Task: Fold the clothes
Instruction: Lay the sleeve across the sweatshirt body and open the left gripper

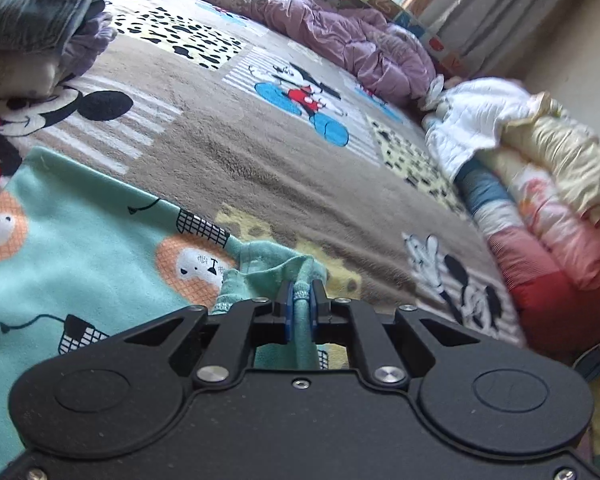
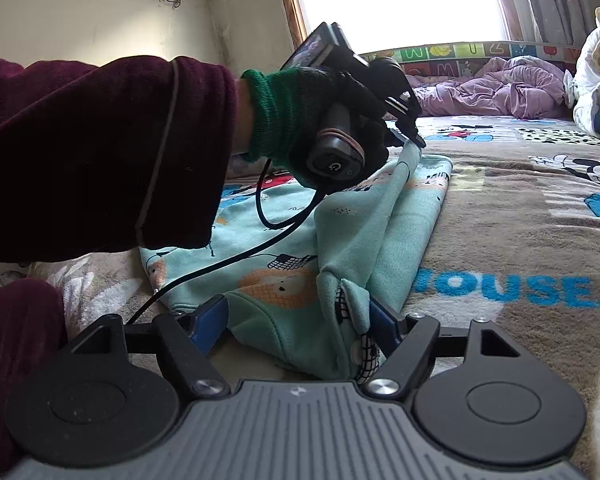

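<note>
Left wrist view had the left gripper [image 1: 302, 295] clamped tight on a bunched-up edge of the mint green garment [image 1: 80, 248], the one with little orange lions and black nets printed all over it. You could see the cloth pinched right between the two blue pads [image 1: 287, 304] and hanging down behind them. Everything else of that garment was spread flat on the cartoon mouse blanket [image 1: 228, 152] covering the bed, over on the near left side of the picture.

From the right wrist camera things looked different. The right gripper [image 2: 298, 320] had its jaws standing wide, and a folded corner of the same garment [image 2: 400, 232] sat between them. It lay up against the right blue pad while the left pad stood clear of it, so nothing was actually being squeezed on that side as far as I could tell. Further back, a gloved hand [image 2: 300, 120] in a dark red sleeve [image 2: 100, 152] was gripping the other tool, lifting the far edge of the cloth so it rose into a ridge along the fold. A black cable [image 2: 228, 264] trailed from that tool across the fabric.

Around the bed: a crumpled purple quilt [image 1: 340, 40] along the far side, a stack of folded bedding [image 1: 540, 208] at the right, and a pile of clothes [image 1: 40, 20] top left with jeans on it.
</note>
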### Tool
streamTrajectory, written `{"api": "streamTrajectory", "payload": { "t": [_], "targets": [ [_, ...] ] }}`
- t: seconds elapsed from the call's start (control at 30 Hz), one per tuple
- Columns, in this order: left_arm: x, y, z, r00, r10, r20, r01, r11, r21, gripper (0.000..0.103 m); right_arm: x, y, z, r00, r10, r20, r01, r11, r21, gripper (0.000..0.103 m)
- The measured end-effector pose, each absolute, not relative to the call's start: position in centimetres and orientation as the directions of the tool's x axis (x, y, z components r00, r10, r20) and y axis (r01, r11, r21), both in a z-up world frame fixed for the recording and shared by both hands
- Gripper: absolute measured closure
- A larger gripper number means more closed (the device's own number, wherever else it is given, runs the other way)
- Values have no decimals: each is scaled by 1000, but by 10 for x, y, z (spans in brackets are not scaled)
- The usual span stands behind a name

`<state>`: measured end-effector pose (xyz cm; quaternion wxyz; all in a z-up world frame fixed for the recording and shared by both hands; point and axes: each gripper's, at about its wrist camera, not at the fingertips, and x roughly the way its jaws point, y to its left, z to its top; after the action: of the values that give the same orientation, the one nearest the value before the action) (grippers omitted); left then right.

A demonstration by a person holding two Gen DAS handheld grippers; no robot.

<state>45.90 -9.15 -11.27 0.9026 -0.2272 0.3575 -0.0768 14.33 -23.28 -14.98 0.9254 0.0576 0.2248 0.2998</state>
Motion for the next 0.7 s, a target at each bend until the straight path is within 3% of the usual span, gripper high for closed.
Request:
{"api": "streamTrajectory", "payload": {
  "t": [0.13, 0.2, 0.47, 0.7],
  "targets": [
    [467, -106, -115, 696, -286, -658, 18, 924, -382, 94, 144, -234, -149, 723, 576, -382, -518, 817, 252, 26],
    [463, -103, -108, 711, -300, -636, 47, 923, -382, 80, 143, -235, -148, 727, 569, -384, -514, 822, 246, 26],
    [444, -52, -91, 740, -318, -592, 82, 918, -389, 79, 138, -251, -134, 744, 558, -368, -504, 830, 239, 26],
    [446, -25, -110, 692, -426, -582, 134, 869, -477, 77, 190, -297, -123, 785, 560, -265, -357, 758, 546, 36]
  ]
}}
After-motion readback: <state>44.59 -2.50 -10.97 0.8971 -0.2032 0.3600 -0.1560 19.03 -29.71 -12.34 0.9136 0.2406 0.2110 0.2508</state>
